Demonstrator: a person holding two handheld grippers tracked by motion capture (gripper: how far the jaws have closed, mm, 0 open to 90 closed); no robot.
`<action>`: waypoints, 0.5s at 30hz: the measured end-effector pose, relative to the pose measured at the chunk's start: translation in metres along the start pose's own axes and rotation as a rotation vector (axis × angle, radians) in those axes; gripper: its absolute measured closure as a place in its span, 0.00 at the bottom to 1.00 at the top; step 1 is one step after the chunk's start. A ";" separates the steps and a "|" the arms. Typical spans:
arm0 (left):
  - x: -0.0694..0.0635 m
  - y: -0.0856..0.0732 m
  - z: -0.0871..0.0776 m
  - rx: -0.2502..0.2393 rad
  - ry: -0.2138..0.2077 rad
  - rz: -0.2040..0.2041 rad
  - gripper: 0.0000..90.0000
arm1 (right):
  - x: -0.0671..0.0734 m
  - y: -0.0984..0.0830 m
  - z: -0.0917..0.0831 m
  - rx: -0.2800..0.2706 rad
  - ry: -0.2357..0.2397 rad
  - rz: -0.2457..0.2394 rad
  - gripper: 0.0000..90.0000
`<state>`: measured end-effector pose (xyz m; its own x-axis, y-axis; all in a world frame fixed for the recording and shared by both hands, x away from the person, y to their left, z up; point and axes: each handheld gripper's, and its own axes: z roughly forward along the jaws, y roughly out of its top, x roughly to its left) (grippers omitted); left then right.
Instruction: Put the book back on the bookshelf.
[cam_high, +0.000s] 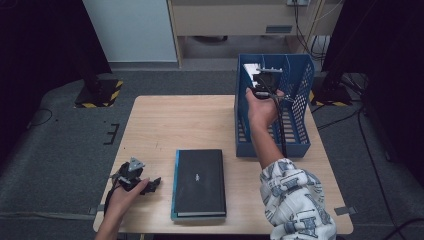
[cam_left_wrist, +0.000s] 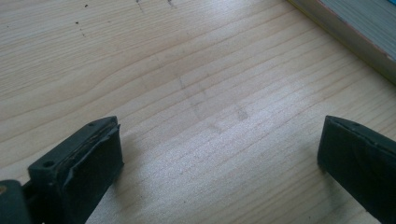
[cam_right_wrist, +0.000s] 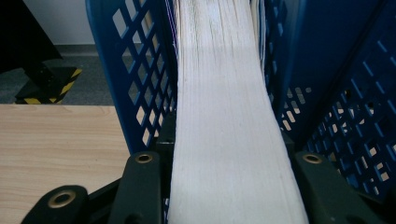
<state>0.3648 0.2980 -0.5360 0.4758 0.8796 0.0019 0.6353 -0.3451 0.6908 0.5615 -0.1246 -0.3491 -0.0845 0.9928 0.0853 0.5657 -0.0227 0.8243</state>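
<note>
At the upper right, the right gripper (cam_right_wrist: 229, 186) squeezes a book (cam_right_wrist: 224, 116) inside the blue rack (cam_high: 300, 100). It might snag the wall and slip. The left gripper (cam_left_wrist: 219, 154) rests wide open, holding nothing, at the lower left.

Flat on the pale wooden table (cam_high: 165, 120) near its front edge, a black book (cam_high: 201, 180) with a teal spine, cover up. Around the table, grey carpet (cam_high: 65, 150) with black tape marks (cam_high: 112, 133) on the left. Further back, a stand base edged in yellow-black stripes (cam_high: 100, 95), a white panel (cam_high: 130, 30) and a beige cabinet (cam_high: 230, 20). Black cables (cam_high: 370, 150) trailing over the floor at right.
</note>
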 end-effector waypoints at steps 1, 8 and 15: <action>0.000 0.000 0.000 0.000 0.000 0.000 0.00 | 0.001 0.000 0.000 -0.002 -0.001 -0.004 0.67; 0.000 0.000 0.000 0.002 -0.001 0.002 0.00 | 0.008 -0.004 -0.001 -0.015 0.010 -0.012 0.63; 0.000 0.000 0.000 0.000 -0.001 0.003 0.00 | 0.016 -0.009 -0.008 -0.018 0.068 -0.049 0.45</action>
<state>0.3650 0.2975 -0.5360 0.4783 0.8782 0.0026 0.6342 -0.3474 0.6908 0.5488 -0.1098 -0.3509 -0.1674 0.9824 0.0822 0.5446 0.0226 0.8384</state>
